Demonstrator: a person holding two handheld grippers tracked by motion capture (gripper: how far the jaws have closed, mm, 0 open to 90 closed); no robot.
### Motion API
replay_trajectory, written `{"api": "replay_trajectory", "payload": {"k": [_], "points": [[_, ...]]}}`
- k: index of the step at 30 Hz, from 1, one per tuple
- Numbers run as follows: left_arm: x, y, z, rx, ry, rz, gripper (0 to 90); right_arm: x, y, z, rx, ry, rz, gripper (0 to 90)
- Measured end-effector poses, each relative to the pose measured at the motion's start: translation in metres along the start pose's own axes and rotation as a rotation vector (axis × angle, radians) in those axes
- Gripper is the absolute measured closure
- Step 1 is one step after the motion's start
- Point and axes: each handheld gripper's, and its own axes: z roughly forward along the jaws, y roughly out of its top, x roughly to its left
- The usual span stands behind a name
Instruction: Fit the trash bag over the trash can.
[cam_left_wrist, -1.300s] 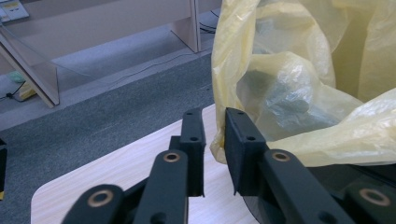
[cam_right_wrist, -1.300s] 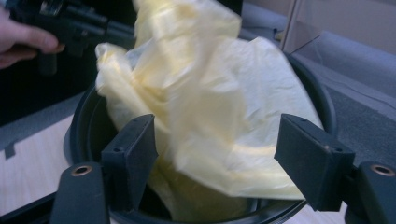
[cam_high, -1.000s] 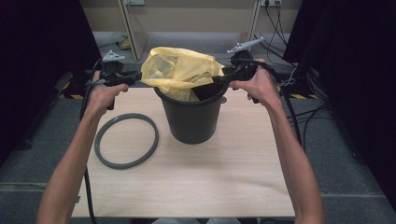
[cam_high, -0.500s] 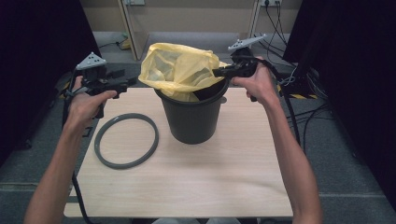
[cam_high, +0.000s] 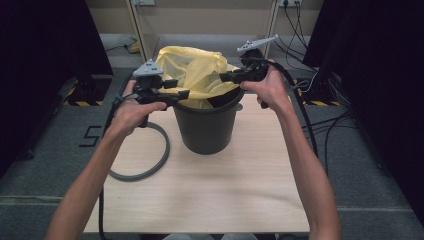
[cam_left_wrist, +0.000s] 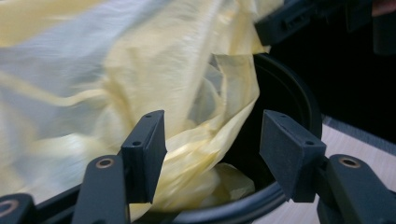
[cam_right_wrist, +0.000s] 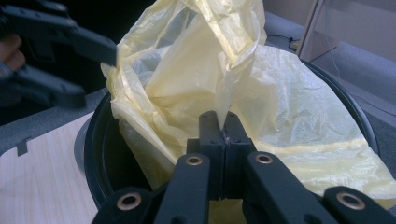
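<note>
Left gripper (cam_high: 182, 94) returned, open, beside bag (cam_high: 192, 75).

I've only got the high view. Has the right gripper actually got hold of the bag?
Observer: Yes. In the right gripper view, the right gripper has its fingers shut on a fold of the bag.
Operator: And the left one?
Observer: The left gripper is open. Its fingers have just been opening, and the bag shows in the gap between them, not pinched.
Operator: Is any of the bag down inside the bin?
Observer: Some is. The left gripper view shows crumpled bag below the rim of the bin.
</note>
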Motion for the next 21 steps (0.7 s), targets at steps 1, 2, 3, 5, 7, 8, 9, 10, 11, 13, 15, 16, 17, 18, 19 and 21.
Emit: {"api": "replay_trajectory", "payload": {"k": [1,2,3,5,7,8,9,10,11,13,15,16,17,18,19,21], "points": [[-0.003,0.001,0.006,0.017,-0.003,0.007,39.7,0.000,0.000,0.000,-0.001,0.001,0.002,89.9],[-0.004,0.001,0.012,0.036,0.002,0.016,39.2,0.000,0.000,0.000,-0.001,0.001,0.002,89.8],[-0.005,0.002,0.020,0.057,0.017,0.028,38.9,0.000,0.000,0.001,0.000,0.001,0.001,89.8],[-0.005,0.002,0.028,0.078,0.033,0.038,42.4,0.000,0.000,0.001,-0.002,0.000,0.001,89.6],[-0.005,0.000,0.036,0.109,0.038,0.069,49.1,0.000,0.000,0.000,-0.002,0.000,0.003,89.3],[-0.005,-0.001,0.037,0.111,0.039,0.079,57.4,0.000,0.000,-0.001,-0.003,0.000,0.006,89.1],[-0.005,-0.001,0.038,0.111,0.040,0.083,64.1,-0.001,0.000,-0.001,-0.006,-0.001,0.004,89.0],[-0.005,-0.001,0.037,0.108,0.052,0.092,69.8,-0.001,0.000,-0.002,-0.006,-0.002,0.007,88.9],[-0.005,-0.001,0.035,0.105,0.066,0.102,77.2,-0.003,0.001,-0.003,-0.009,-0.007,0.006,88.7],[-0.002,-0.001,0.031,0.092,0.075,0.105,85.2,-0.004,0.001,-0.005,-0.010,-0.013,0.013,88.7],[0.002,-0.001,0.023,0.077,0.072,0.098,89.5,-0.007,0.001,-0.008,-0.013,-0.021,0.021,88.6],[0.003,-0.001,0.020,0.065,0.065,0.087,89.6,-0.008,0.001,-0.008,-0.013,-0.024,0.021,88.6],[0.004,-0.001,0.016,0.056,0.053,0.075,89.8,-0.009,0.001,-0.009,-0.013,-0.027,0.023,88.6],[0.005,-0.001,0.012,0.043,0.035,0.060,89.9,-0.009,0.001,-0.009,-0.013,-0.031,0.027,88.7],[0.006,-0.002,0.007,0.035,0.018,0.055,89.9,-0.011,0.001,-0.009,-0.014,-0.036,0.029,88.6],[0.010,-0.004,-0.005,0.007,-0.017,0.042,89.9,-0.015,0.001,-0.011,-0.012,-0.050,0.040,88.6]]}}
